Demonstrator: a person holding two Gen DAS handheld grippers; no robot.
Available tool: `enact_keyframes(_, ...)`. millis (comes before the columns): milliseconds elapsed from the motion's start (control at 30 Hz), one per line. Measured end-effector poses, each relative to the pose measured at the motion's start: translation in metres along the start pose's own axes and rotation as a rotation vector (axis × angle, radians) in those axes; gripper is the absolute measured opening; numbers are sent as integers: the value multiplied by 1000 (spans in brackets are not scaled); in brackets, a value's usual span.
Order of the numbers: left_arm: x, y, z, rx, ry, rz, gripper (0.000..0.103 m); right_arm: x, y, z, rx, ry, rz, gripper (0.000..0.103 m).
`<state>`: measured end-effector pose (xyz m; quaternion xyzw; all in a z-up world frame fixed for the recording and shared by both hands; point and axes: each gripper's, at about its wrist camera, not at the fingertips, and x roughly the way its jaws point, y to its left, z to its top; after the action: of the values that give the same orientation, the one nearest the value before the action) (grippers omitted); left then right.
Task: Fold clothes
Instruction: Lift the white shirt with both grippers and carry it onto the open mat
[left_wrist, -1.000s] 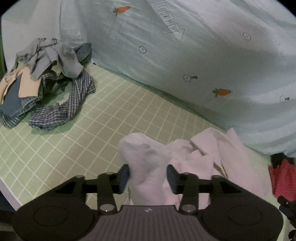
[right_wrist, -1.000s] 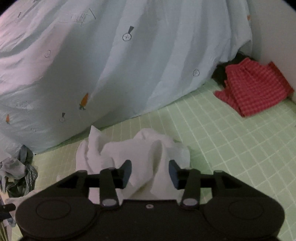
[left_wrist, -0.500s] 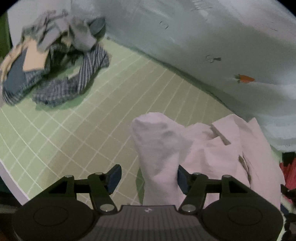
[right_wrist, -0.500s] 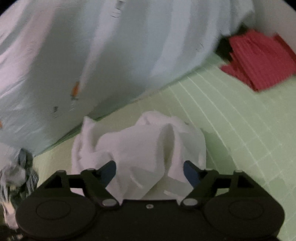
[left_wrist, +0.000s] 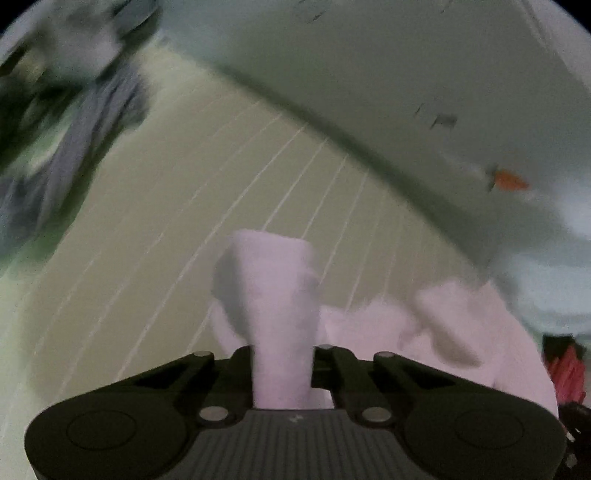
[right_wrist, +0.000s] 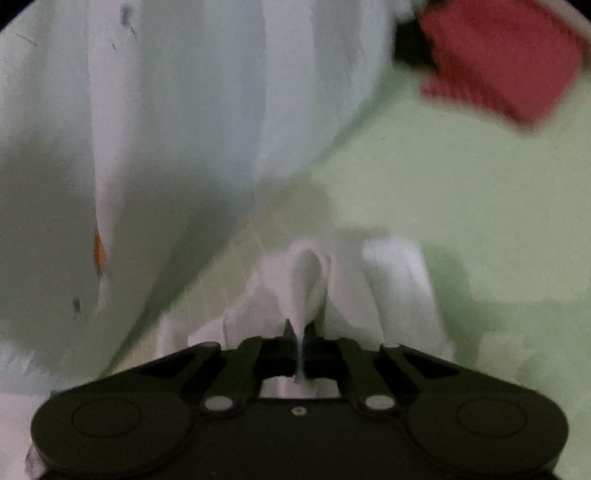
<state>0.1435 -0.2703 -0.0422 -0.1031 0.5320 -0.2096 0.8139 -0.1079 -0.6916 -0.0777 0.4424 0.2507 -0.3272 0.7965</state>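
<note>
I have the left gripper clamped on a thick bunch of the pale pink-white cotton garment, and the right gripper pinched tight on a thin fold of the same garment, which lies crumpled on the bed just ahead of both tools. Both views are smeared with motion, so I judge I am mid-lift; to do this well I should raise both grips evenly and draw them apart until the cloth hangs flat, then lay it down smooth before the first fold. The surface is a light green sheet with a white grid. A pale blue curtain with small carrot prints hangs behind it, a heap of grey and checked clothes sits at the far left, and a red checked cloth lies at the right.
</note>
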Motion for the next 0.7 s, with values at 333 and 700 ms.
enact_keyframes(333,-51,-75,74,206,-317,-179,4,-105,38,54,-195,-463,-82,2)
enact_keyframes(700,-24,-8,-13,87,-37,74,31,-81,-27,-50,-174,-81,-235,30)
